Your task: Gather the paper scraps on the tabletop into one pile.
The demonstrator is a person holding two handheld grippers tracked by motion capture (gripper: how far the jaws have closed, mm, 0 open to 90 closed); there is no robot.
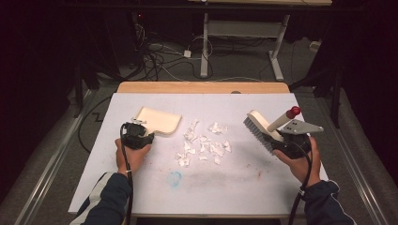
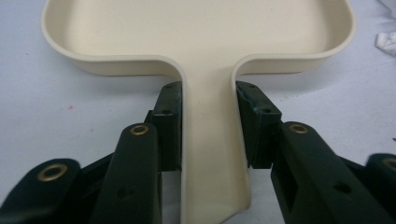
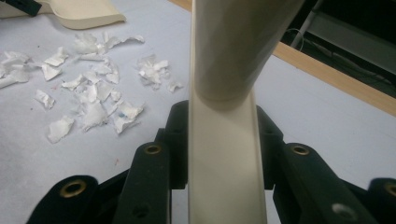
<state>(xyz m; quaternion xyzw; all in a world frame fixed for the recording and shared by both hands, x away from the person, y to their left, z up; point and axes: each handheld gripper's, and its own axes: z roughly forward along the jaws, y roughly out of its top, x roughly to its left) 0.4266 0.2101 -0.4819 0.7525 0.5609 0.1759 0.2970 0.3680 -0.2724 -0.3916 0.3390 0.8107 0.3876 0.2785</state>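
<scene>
Gripping the stiff, light dustpan (image 1: 158, 121) by its handle in my left claw (image 1: 139, 132) and the brush (image 1: 263, 127) in my right claw (image 1: 281, 140), I judge the flimsy scraps (image 1: 204, 145) at 3 o'clock of the pan will scatter easily.

Cream plastic dustpan (image 2: 196, 42), smooth with a soft sheen along the rim. Same cream plastic on the brush (image 1: 263, 125), pale grey bristles, glossy red cap at the handle's end. Torn white paper scraps (image 1: 202, 144), crumpled and matt. White table cover (image 1: 234, 183), matt, finely textured, smudged blue and reddish. Bare light wood along the table's far edge (image 1: 202, 87). Matt black plastic on the left gripper (image 2: 208, 123) and right gripper (image 3: 224, 140), brass-coloured metal eyelets.
</scene>
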